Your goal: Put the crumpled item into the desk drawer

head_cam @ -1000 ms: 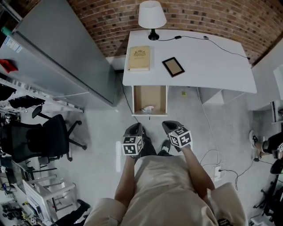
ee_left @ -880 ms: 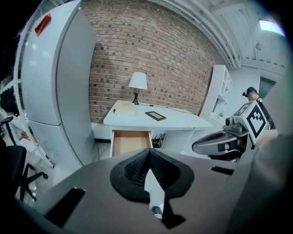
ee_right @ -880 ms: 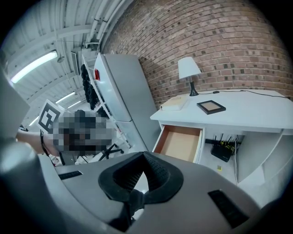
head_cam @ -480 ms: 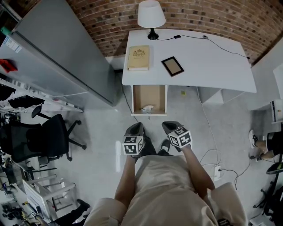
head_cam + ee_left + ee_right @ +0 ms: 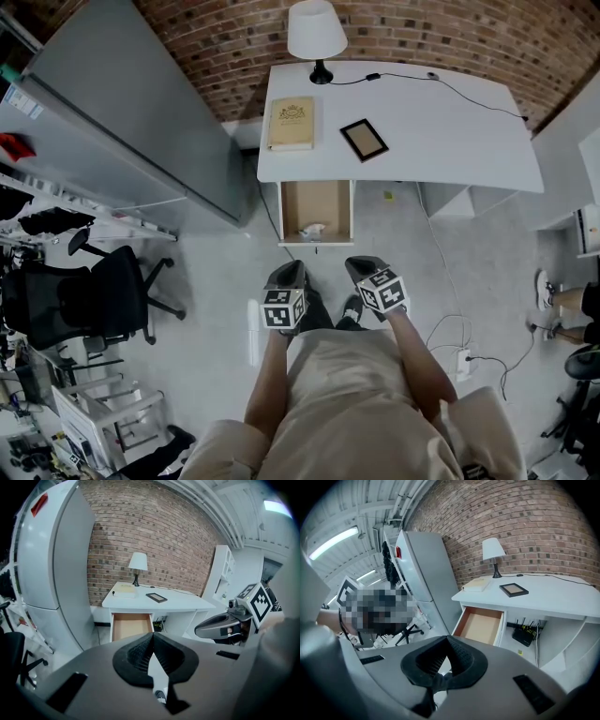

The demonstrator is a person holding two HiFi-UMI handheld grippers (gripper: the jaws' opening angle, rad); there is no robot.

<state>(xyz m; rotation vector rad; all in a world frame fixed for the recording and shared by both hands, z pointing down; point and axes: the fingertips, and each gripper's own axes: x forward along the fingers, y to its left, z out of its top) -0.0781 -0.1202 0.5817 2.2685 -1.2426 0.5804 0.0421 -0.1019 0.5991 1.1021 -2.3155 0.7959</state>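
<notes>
The white desk [image 5: 441,131] stands against the brick wall with its wooden drawer [image 5: 318,206] pulled open. A small pale crumpled item [image 5: 312,230] lies inside the drawer near its front. My left gripper [image 5: 292,268] and right gripper [image 5: 357,266] hang side by side just short of the drawer front, both shut and empty. The left gripper view shows its jaws [image 5: 152,635] meeting in front of the drawer [image 5: 131,626]. In the right gripper view, shut jaws [image 5: 447,638] sit below the drawer [image 5: 481,626]. Neither gripper view shows the crumpled item.
On the desk are a lamp [image 5: 316,33], a book [image 5: 292,123] and a dark picture frame [image 5: 364,140]. A tall grey cabinet [image 5: 122,122] stands left of the desk, an office chair [image 5: 94,291] further left. Cables and a power strip [image 5: 464,361] lie on the floor at right.
Neither gripper has moved and both stay shut. The head view has shifted slightly, and a person's legs at the far right edge have moved.
</notes>
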